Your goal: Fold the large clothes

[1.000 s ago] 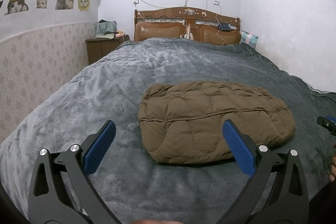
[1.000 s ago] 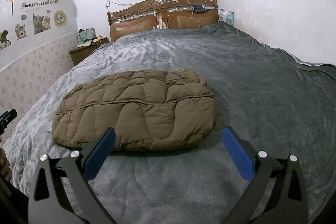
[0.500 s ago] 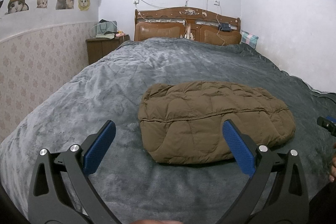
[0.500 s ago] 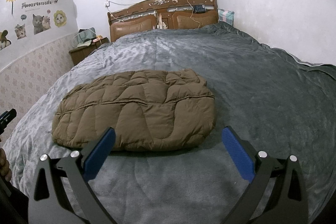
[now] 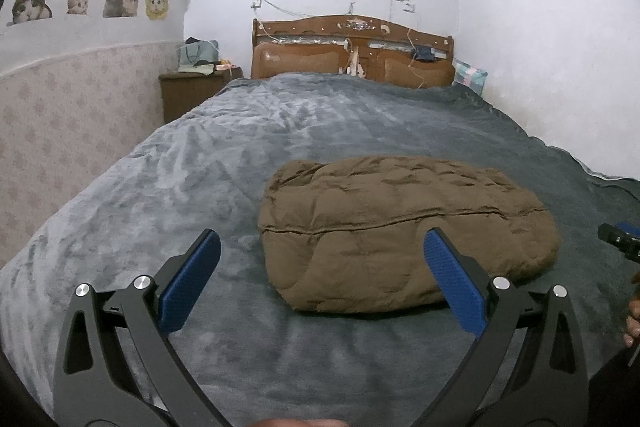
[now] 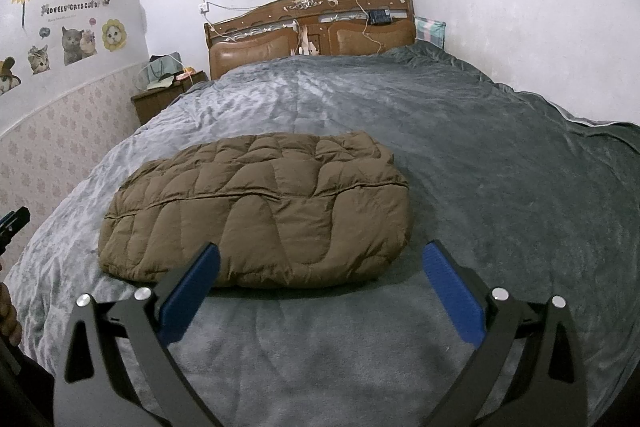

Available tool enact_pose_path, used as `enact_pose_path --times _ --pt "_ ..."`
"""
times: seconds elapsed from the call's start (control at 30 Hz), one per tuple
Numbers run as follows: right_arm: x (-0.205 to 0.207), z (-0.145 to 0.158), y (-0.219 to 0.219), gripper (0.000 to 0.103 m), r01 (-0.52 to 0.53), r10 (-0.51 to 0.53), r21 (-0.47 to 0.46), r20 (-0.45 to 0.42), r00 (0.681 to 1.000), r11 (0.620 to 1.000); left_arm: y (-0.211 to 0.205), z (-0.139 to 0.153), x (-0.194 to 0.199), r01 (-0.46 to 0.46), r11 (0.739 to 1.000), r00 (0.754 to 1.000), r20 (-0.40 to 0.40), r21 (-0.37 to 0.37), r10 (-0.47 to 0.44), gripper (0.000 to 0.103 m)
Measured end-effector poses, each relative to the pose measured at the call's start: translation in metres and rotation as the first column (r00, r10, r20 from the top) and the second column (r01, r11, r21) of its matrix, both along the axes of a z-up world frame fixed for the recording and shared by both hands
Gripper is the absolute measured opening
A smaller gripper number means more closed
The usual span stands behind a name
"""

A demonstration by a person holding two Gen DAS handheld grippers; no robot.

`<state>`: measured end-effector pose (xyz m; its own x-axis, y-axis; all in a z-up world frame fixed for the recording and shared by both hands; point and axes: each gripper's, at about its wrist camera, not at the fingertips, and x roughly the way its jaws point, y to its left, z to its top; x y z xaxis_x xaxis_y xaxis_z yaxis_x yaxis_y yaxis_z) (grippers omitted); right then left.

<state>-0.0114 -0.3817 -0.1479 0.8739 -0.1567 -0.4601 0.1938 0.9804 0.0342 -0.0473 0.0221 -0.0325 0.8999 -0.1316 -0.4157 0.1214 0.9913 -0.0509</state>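
A brown quilted puffer jacket (image 5: 404, 227) lies folded into a compact oblong on the grey bed cover (image 5: 240, 155). It also shows in the right wrist view (image 6: 260, 215). My left gripper (image 5: 320, 259) is open and empty, held above the bed just short of the jacket's near left end. My right gripper (image 6: 320, 263) is open and empty, just short of the jacket's near right end. Neither gripper touches the jacket.
A wooden headboard (image 5: 352, 55) stands at the far end of the bed, a nightstand (image 5: 192, 91) with bags at its left. White walls close in on both sides. The bed's right edge (image 6: 580, 119) runs along the wall.
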Motion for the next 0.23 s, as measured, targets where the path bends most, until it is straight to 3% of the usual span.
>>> enact_pose_path --times 0.23 --pt "-0.0005 0.0001 0.0001 0.101 0.001 -0.001 0.003 0.000 1.000 1.000 0.0027 -0.0009 0.0006 -0.018 1.000 1.000 -0.016 -0.018 0.018 0.100"
